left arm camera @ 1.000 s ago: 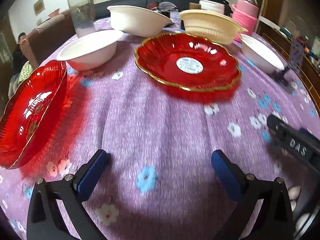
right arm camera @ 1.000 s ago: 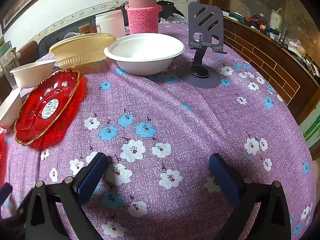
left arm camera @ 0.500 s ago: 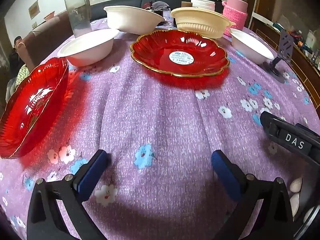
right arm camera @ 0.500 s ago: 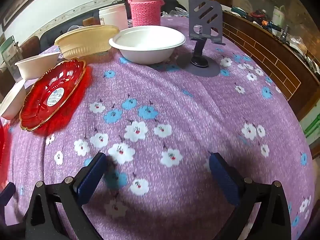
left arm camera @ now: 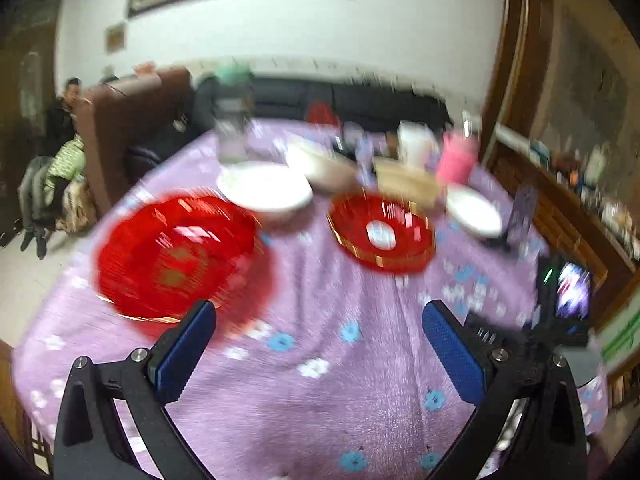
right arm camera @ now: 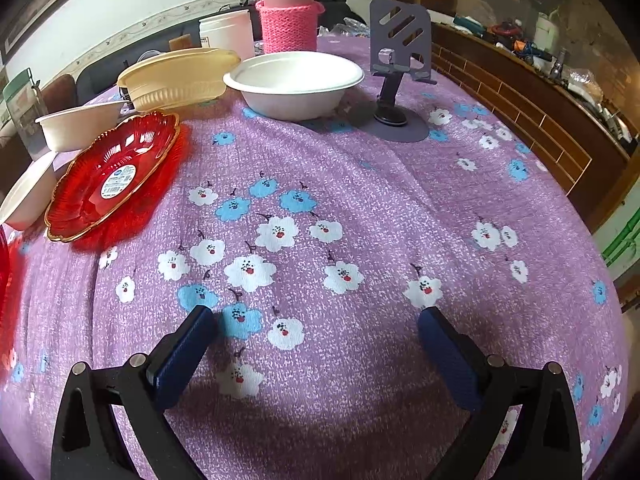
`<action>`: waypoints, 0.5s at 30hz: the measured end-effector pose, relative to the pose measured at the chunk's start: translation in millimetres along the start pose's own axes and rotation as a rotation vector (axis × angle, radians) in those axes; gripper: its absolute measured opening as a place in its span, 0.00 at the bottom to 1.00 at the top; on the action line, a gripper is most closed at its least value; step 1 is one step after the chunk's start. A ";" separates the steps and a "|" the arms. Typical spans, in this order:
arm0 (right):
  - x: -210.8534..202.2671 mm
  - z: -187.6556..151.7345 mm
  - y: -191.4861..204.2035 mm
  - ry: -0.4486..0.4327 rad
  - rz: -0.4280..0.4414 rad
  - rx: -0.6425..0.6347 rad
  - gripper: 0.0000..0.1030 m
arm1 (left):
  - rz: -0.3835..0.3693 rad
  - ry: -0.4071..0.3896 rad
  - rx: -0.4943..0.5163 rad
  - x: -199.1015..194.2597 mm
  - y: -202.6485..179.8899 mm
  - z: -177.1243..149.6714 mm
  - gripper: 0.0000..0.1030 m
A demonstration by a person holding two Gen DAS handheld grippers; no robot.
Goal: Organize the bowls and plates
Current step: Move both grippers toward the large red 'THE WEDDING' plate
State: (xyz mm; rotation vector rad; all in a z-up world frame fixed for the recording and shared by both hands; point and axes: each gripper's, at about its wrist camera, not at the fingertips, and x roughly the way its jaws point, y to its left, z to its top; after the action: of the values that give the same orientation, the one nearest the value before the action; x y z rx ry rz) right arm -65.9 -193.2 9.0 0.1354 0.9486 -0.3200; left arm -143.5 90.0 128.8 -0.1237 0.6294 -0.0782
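The left wrist view is blurred by motion. A large red plate (left arm camera: 176,256) lies left of my open left gripper (left arm camera: 318,316), which hangs high above the cloth. A second red plate with a white sticker (left arm camera: 382,234) (right arm camera: 114,178) lies farther back. White bowls (left arm camera: 264,190) (left arm camera: 474,210) and a cream bowl (left arm camera: 408,182) stand behind them. In the right wrist view my open right gripper (right arm camera: 318,320) hovers low over the flowered cloth, holding nothing. A white bowl (right arm camera: 294,82), a cream ribbed bowl (right arm camera: 180,78) and two more white bowls (right arm camera: 76,124) (right arm camera: 26,196) stand beyond.
A purple flowered tablecloth (right arm camera: 360,208) covers the round table. A grey phone stand (right arm camera: 400,56), a pink-sleeved bottle (right arm camera: 286,20), a white tub (right arm camera: 226,34) and a green-lidded jar (left arm camera: 234,120) stand at the back. People (left arm camera: 56,148) sit at far left. A wooden counter (right arm camera: 540,112) runs on the right.
My left gripper has risen and pulled back fast, so the whole table and room now show, blurred. The right gripper has drawn back slightly. Both stay open.
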 end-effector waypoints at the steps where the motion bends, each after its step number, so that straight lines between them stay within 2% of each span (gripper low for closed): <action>1: -9.1 -2.7 1.5 -0.042 -0.015 -0.009 0.99 | -0.005 -0.033 -0.009 -11.5 5.3 6.2 1.00; 3: -30.3 -8.1 5.1 -0.111 -0.018 -0.030 0.99 | -0.014 -0.150 -0.028 -55.3 17.6 16.8 1.00; 6: -87.1 -17.1 10.0 -0.276 0.017 -0.046 0.99 | 0.046 -0.357 -0.073 -114.4 33.5 25.6 1.00; 8: -131.1 -20.5 12.4 -0.409 0.034 -0.051 0.99 | 0.065 -0.402 -0.084 -140.2 40.8 31.2 1.00; 9: -167.1 -22.8 11.4 -0.520 0.071 -0.053 0.99 | 0.067 -0.414 -0.093 -155.1 47.7 37.7 1.00; 11: -218.1 -21.9 9.4 -0.660 0.114 -0.060 1.00 | 0.058 -0.447 -0.111 -177.7 56.5 42.3 1.00; 13: -263.6 -19.7 10.9 -0.754 0.140 -0.081 1.00 | 0.034 -0.507 -0.106 -204.2 62.9 47.5 1.00; 15: -304.2 -16.1 6.3 -0.842 0.189 -0.076 1.00 | 0.052 -0.581 -0.092 -232.6 67.5 52.4 1.00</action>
State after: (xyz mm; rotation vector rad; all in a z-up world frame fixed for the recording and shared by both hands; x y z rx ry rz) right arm -240.6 -119.5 247.5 0.0114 0.1104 -0.1377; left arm -297.5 187.4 296.7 -0.2089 0.0556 0.0378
